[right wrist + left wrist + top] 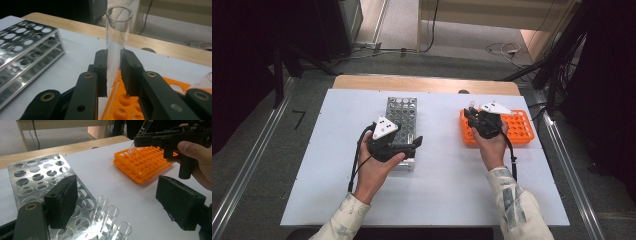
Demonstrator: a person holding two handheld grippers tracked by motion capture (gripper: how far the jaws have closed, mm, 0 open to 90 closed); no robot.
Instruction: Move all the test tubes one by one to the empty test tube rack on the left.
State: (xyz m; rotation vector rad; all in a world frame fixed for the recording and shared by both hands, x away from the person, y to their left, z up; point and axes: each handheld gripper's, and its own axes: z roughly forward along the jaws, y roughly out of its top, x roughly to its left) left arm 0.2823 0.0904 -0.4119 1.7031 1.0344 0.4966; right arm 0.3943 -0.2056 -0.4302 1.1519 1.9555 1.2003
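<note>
1. Clear glass marks the held thing: in the high view, the right gripper (472, 116) is clamped on a test tube (471, 105), whose rim pokes out just beyond the gripper's tip. Directly beneath that gripper sits an orange rack (522, 131) on the white desk (437, 195). The left gripper (416, 144), jaws apart and holding nothing, hovers at the near end of a metal rack (402, 112), well apart from the right one.

2. In the left gripper view, the two black jaws stand wide apart. One jaw hangs over the metal rack (37, 175); the other is over bare desk (100, 177). Three empty glass tubes (110, 216) stand in the rack's holes between the jaws, closer to the jaw over the rack. Farther off, the right gripper (140, 141) pinches the test tube (141, 132), which slants with its lower end over the orange rack (147, 167).

3. In the right gripper view, the jaws press on both sides of the test tube (117, 32). The tube stands upright, open mouth above the pads (101, 67), rounded bottom just below them. The orange rack (122, 107) lies beneath the jaws, and the metal rack (27, 50) is off to one side.
</note>
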